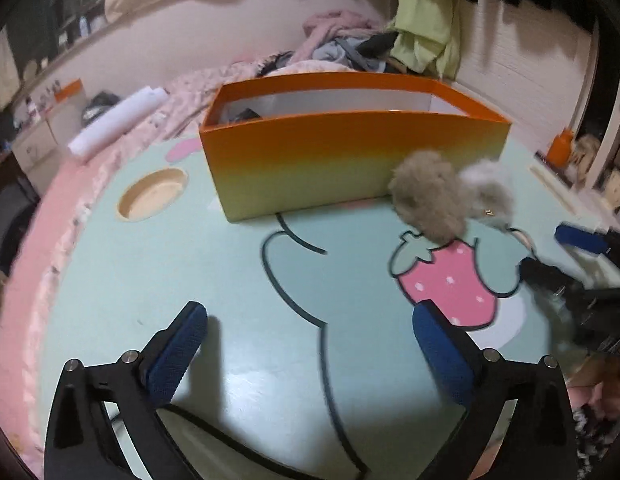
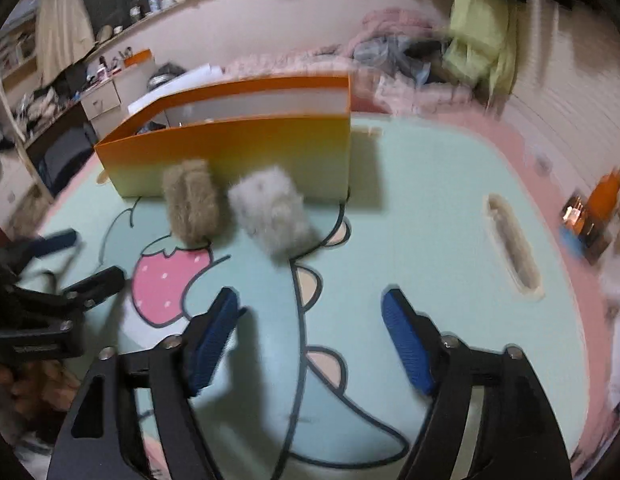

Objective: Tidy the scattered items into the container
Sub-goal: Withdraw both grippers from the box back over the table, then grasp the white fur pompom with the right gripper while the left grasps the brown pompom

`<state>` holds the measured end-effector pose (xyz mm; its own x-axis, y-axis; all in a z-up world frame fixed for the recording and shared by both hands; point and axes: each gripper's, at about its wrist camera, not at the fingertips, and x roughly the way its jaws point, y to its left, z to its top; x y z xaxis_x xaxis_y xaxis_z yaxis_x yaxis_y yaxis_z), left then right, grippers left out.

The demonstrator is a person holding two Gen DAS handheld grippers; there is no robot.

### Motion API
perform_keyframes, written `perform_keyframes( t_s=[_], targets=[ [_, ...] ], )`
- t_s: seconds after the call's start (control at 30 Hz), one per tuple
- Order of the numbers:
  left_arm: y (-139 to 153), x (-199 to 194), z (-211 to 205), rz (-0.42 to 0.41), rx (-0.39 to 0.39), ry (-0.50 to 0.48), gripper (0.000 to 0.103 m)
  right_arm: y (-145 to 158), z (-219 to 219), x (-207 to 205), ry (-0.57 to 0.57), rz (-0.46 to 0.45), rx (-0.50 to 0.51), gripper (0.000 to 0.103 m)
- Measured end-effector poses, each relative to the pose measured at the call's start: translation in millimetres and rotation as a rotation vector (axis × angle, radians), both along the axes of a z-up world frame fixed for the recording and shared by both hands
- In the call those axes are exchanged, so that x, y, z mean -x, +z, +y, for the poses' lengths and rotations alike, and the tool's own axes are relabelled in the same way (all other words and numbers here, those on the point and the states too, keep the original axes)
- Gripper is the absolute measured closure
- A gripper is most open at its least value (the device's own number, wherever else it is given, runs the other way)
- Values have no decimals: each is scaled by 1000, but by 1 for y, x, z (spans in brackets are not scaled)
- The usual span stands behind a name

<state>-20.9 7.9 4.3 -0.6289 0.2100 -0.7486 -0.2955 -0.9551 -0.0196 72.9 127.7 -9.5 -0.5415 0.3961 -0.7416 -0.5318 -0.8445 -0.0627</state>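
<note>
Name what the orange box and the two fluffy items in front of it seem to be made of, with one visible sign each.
Box: probably card, smooth matt finish; thin, straight-edged walls, white inside.
Brown puff: fur or plush, likely synthetic; long fuzzy pile with a soft outline.
Pale puff: the same sort of fluffy pile, grey-white; blur hides the finer detail.

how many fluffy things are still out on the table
2. The tan fluffy item lies against the orange box's front wall, above the strawberry picture; the pale grey fluffy item lies just right of it. The box's inside is mostly hidden, so more may be there.
</note>
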Motion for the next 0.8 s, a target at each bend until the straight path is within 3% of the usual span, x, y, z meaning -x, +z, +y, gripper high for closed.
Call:
perform_keyframes(
  t_s=[0.1, 0.6, 0.7, 0.8],
  targets=[
    [-2, -4, -2, 33, -7, 3, 0, -6, -1, -4, -39, 40, -27, 7],
    [-3, -6, 1, 54, -20, -3, 0, -9, -2, -5, -25, 64, -39, 7],
    [-3, -6, 1, 54, -20, -3, 0, -5, -4, -5, 28, 63, -8, 7],
    [-3, -7, 0, 54, -20, -3, 0, 7, -5, -2, 32, 77, -41, 7]
  ],
)
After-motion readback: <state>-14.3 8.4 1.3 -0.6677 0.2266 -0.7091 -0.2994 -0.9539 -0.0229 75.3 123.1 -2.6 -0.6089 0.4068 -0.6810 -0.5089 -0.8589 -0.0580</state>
